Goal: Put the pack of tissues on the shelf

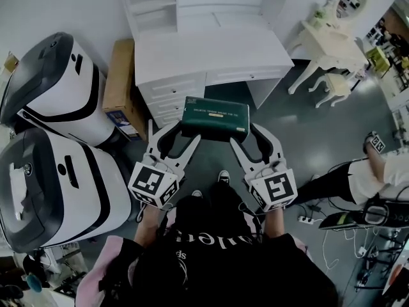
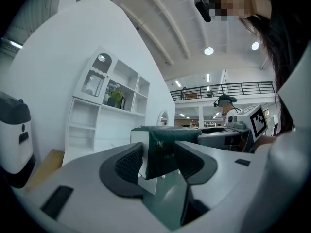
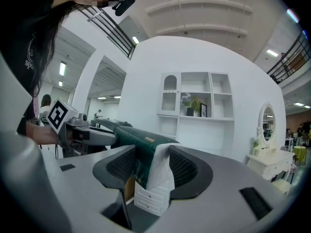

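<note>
A dark green pack of tissues [image 1: 215, 117] hangs level in front of me, held by its two ends above the floor, just short of the white desk [image 1: 211, 50]. My left gripper [image 1: 184, 130] is shut on the pack's left end [image 2: 164, 147]. My right gripper [image 1: 245, 132] is shut on the right end, where white wrapping shows between the pads [image 3: 158, 171]. The white shelf unit [image 1: 152, 2] stands on the back of the desk. It also shows in the left gripper view [image 2: 104, 113] and the right gripper view [image 3: 194, 106], with a plant and a frame on it.
Two big white and black machines [image 1: 61, 85] [image 1: 51, 190] stand at the left, with a cardboard box [image 1: 119, 82] between them and the desk. A white vanity table with a mirror [image 1: 326, 40] and a stool [image 1: 332, 85] stand at the right. Another person [image 1: 377, 165] and floor cables are at the far right.
</note>
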A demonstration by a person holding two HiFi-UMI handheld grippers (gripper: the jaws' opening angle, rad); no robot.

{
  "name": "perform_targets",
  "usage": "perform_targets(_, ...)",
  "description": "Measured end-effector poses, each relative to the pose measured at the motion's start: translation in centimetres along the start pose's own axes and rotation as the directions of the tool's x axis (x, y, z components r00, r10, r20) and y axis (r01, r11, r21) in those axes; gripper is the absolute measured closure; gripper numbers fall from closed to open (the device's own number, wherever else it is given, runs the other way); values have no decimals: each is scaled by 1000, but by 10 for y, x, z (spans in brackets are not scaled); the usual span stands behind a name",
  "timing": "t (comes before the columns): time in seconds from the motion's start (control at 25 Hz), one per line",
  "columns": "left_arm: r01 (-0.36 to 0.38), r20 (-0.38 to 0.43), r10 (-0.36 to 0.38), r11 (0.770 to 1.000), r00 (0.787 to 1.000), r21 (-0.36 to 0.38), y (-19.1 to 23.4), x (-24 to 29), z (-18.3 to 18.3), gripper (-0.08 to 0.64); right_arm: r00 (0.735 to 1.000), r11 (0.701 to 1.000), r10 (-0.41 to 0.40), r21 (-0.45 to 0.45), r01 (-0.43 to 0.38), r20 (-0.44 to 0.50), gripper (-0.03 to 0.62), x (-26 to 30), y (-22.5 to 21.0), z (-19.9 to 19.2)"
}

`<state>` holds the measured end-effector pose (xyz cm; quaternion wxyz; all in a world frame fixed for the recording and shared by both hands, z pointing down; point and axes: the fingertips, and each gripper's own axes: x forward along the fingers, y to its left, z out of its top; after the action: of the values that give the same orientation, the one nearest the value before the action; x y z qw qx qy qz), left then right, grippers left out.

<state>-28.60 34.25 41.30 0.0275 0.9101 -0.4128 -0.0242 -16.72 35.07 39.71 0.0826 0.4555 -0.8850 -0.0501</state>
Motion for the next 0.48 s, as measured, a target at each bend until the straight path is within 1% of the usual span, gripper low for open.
perform_targets(0.28,22,-12,-22,1000,1000,-5,4,36,-2,345,1000,1000,-22,16,22,2,350,11,-32,-6)
perform_targets(0.48,18,-19,-18,1000,1000,3,11,79,-3,345,1000,1000,-20,23,20,15,350,27,-72,-13)
